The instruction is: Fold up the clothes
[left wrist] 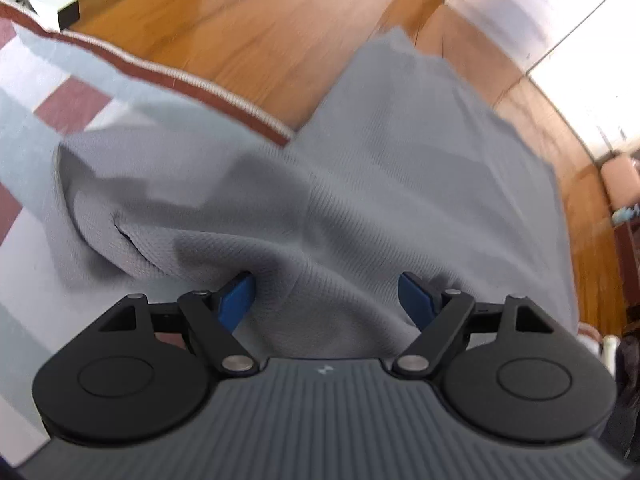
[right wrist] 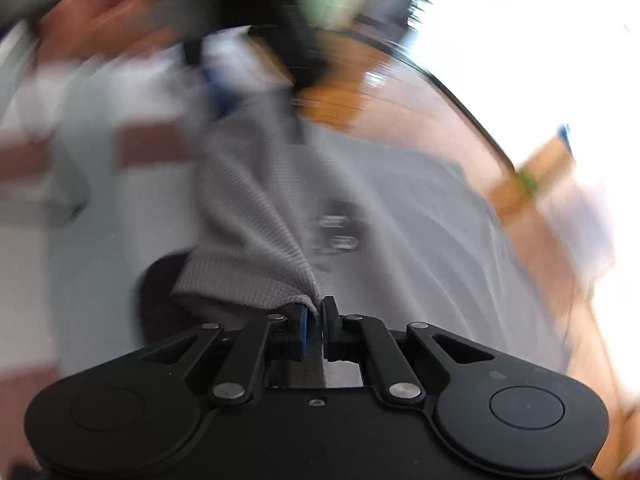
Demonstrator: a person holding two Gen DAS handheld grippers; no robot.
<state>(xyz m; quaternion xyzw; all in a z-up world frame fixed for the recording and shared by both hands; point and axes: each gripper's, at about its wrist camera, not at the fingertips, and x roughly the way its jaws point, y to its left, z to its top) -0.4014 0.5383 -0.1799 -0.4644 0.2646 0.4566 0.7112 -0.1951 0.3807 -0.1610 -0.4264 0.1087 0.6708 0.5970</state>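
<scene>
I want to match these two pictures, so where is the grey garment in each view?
Left wrist: grey garment fills the centre, draped between the open left gripper.
Right wrist: lower centre, its hem pinched in the right gripper.
Shared landmark: the wooden floor beyond it.

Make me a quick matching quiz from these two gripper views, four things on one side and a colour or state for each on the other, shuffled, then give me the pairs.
Things:
1. left gripper
2. right gripper
3. grey garment
4. floor

States or colours:
A. orange-brown wood
B. open, fabric bunched between its pads
C. hanging over the edge of the checked cloth
D. shut on a ribbed hem

Pairs: 1-B, 2-D, 3-C, 4-A
</scene>
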